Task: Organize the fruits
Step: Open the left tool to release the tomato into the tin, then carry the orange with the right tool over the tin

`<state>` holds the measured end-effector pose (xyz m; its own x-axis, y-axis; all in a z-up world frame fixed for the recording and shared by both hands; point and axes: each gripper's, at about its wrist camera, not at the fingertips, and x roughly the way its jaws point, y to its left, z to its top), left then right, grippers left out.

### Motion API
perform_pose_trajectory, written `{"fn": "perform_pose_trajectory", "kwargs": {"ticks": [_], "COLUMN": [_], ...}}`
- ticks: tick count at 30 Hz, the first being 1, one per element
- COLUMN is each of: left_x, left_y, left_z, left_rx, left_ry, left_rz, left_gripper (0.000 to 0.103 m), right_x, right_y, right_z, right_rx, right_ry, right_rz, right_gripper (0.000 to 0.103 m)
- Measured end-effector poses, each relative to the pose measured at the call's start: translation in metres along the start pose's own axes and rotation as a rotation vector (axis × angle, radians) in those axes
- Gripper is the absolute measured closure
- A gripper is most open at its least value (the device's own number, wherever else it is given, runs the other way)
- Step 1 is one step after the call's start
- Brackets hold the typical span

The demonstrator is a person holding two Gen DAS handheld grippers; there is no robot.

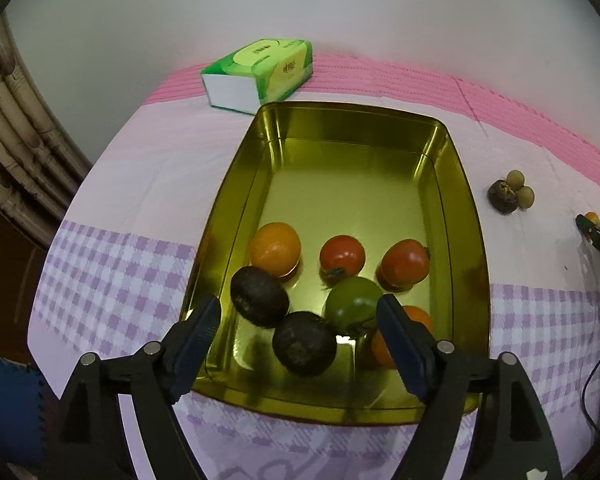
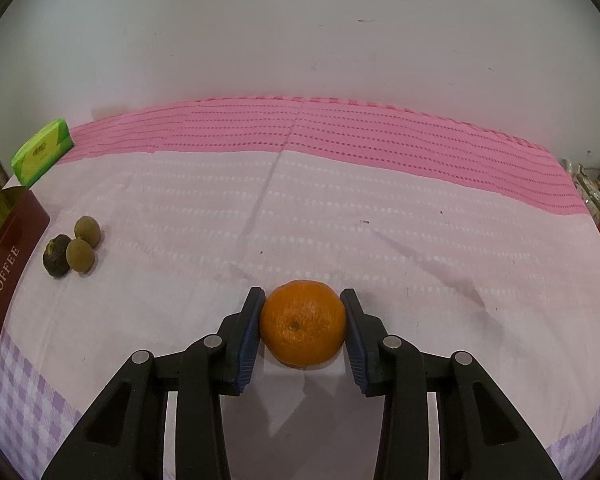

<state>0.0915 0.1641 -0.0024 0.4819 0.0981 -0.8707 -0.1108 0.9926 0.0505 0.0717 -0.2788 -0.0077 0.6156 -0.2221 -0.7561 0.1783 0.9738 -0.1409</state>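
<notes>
- The counter (image 2: 340, 208), under its pink and lilac cloth, is the biggest thing I see, and most of it lies bare.
- The gold tin (image 1: 236, 200) sits toward the left of it, just in front of a green tissue pack (image 1: 260, 72); this is where I judge the fruit is being gathered.
- Seven pieces lie in the near end of the tin: a pale orange (image 1: 275, 247), two red tomatoes (image 1: 342, 255) (image 1: 405, 265), a green tomato (image 1: 354, 304), two dark fruits (image 1: 259, 296) (image 1: 304, 342) and another orange (image 1: 414, 316) half hidden by a finger. So I put the job well past halfway.
- My left hand-held gripper (image 1: 300, 324) hangs over the tin with its jaws spread wide and nothing pressed between them; the nearer dark fruit lies below the gap, let go, so I read this hand as released.
- My right hand-held gripper (image 2: 302, 322) is out on the open cloth, clenched on an orange (image 2: 302, 323), both pads touching its sides. Whether the orange has left the cloth I cannot tell.
- Still left, as I judge it: carrying that orange to the tin, then the cluster just beside the tin's outer wall, one small dark fruit (image 2: 57, 256) and two small olive-brown ones (image 2: 87, 231) (image 2: 81, 254) touching each other.
</notes>
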Motion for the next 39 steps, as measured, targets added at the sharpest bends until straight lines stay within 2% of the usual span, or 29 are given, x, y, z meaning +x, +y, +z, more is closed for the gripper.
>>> {"fn": "perform_pose_trajectory", "kwargs": {"ticks": [13,23,29,32,39], "left_x": [-0.022,-0.026,-0.027,-0.03,-0.032], "left_y": [0.021,0.038,0.046,0.049,0.06], "left_z": [-0.028,-0.031,-0.031,-0.031,-0.03], "left_rx": [0.005,-0.054,-0.1,-0.11,-0.16], "left_ry": [-0.054,-0.073,-0.067,-0.08,-0.078], "left_rz": [0.072,0.072,0.044,0.066,0.088], "left_gripper": [0.019,0.012,0.01,0.006,0.006], "right_x": [-0.012,-0.029,-0.048,-0.057,-0.081], "right_y": [0.012,0.046,0.09,0.115,0.185], "right_z": [-0.011,-0.012,-0.005,-0.002,0.01], "right_rx": [0.001,-0.056,-0.13,-0.172,-0.277], "right_ry": [0.022,0.022,0.003,-0.008,-0.03], "right_rz": [0.008,0.062,0.132,0.175,0.301], "right_gripper": [0.064,0.064,0.064,0.064,0.064]}}
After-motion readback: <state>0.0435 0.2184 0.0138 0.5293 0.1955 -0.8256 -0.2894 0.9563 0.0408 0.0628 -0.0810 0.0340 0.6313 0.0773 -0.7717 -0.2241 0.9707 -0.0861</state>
